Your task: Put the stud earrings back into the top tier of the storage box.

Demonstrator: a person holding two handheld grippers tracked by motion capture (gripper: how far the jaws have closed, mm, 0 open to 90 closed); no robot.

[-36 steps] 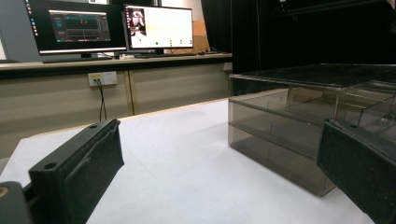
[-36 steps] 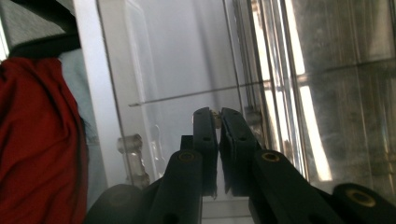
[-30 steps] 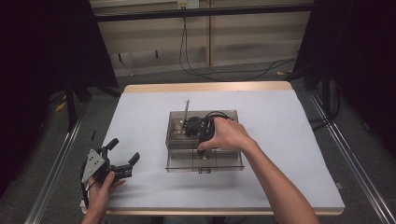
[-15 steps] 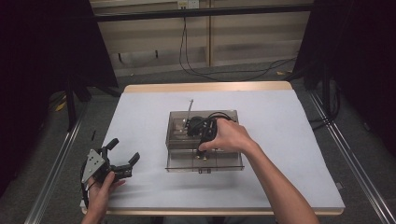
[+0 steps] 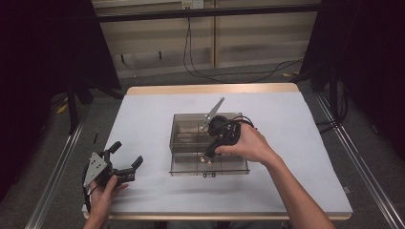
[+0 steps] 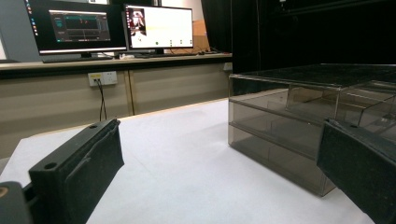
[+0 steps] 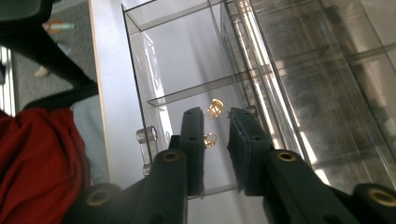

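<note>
White table (image 5: 143,119) takes most of the high view. Smoky clear drawer box (image 5: 191,131) sits at its centre, bottom drawer (image 5: 210,167) pulled out toward 6 o'clock; in the left gripper view the box (image 6: 299,126) stands at 3 o'clock.

Right gripper (image 5: 208,156) is over the open drawer, tips pointing down into it, hand at 3 o'clock of the box. Jaws have just been opening; now a narrow gap, pads pressing on nothing. In the right gripper view (image 7: 215,140) two small gold rings lie on the drawer floor: one ring (image 7: 209,139) right in the gap between the tips, lying loose, the other ring (image 7: 215,108) just past the tips at 12 o'clock.

Left gripper (image 5: 125,162) rests at the table's 8 o'clock corner, well apart from the box, jaws spread wide, nothing between them.
</note>
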